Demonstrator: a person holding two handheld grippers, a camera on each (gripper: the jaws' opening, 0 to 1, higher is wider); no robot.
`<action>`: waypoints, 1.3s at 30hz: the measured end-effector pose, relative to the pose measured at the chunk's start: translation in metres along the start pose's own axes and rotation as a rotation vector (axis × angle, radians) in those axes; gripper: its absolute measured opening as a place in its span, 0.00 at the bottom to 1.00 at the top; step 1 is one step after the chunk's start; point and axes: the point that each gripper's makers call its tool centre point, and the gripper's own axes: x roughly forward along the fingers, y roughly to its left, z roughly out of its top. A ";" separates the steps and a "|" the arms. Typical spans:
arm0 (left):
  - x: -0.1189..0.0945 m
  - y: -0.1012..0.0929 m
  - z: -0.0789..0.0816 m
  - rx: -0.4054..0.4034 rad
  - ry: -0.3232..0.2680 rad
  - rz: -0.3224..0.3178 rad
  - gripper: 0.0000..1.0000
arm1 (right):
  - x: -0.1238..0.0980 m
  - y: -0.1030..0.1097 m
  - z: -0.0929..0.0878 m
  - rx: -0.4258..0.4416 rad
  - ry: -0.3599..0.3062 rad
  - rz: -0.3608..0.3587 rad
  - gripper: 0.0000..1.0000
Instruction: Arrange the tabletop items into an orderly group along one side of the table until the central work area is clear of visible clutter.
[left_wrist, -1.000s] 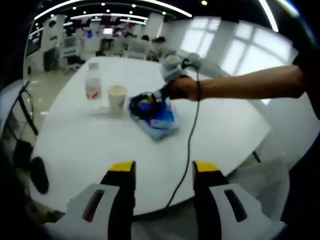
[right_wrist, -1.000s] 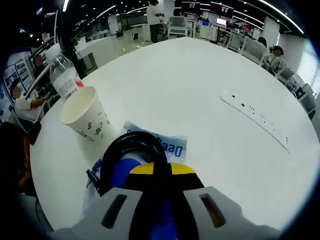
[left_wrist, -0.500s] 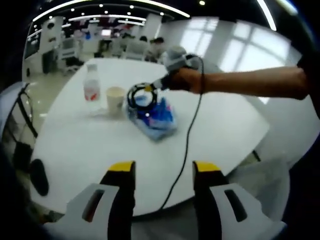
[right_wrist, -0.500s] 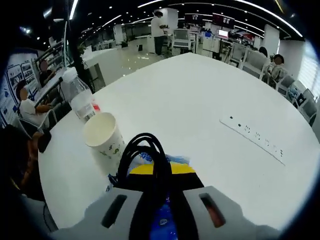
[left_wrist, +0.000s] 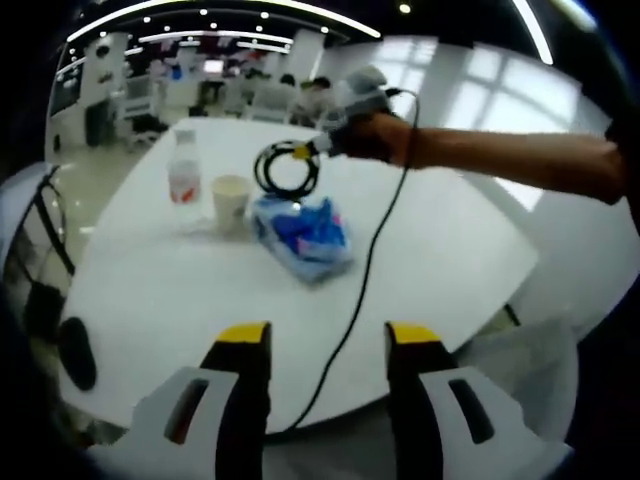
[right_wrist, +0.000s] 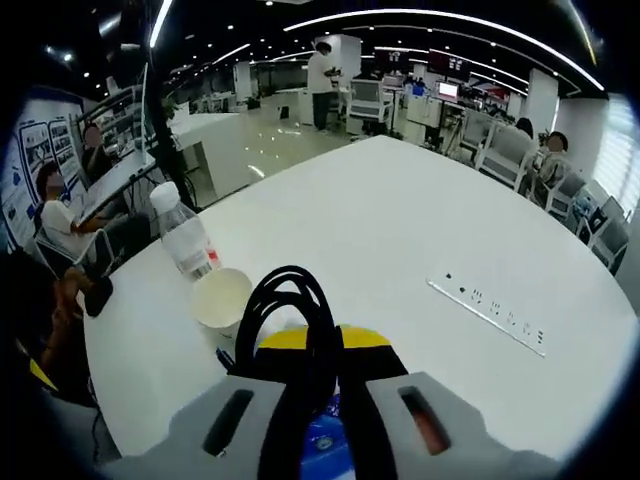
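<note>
We are working over a white worktop (right_wrist: 400, 240) in a bright open office. On it we are counting one paper cup (left_wrist: 231, 198), one water bottle (left_wrist: 184, 176) just beside the cup, one blue packet (left_wrist: 304, 232) on the cup's other side, and one power strip (right_wrist: 487, 313) lying well apart. Our right gripper (right_wrist: 312, 345) is clamping one coiled black cable (left_wrist: 285, 168), hanging as an upright loop above the packet. Our left gripper (left_wrist: 328, 350) is hovering with jaws spread, holding nothing.
</note>
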 end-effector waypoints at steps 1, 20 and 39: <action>0.000 0.001 0.000 -0.005 -0.003 0.002 0.42 | -0.003 -0.002 0.002 -0.005 -0.005 -0.005 0.07; 0.001 -0.006 -0.001 0.012 0.005 -0.025 0.41 | -0.053 -0.024 -0.007 0.036 -0.063 -0.074 0.07; -0.003 -0.010 0.002 0.018 -0.018 -0.061 0.40 | -0.128 -0.064 -0.044 0.129 -0.081 -0.200 0.07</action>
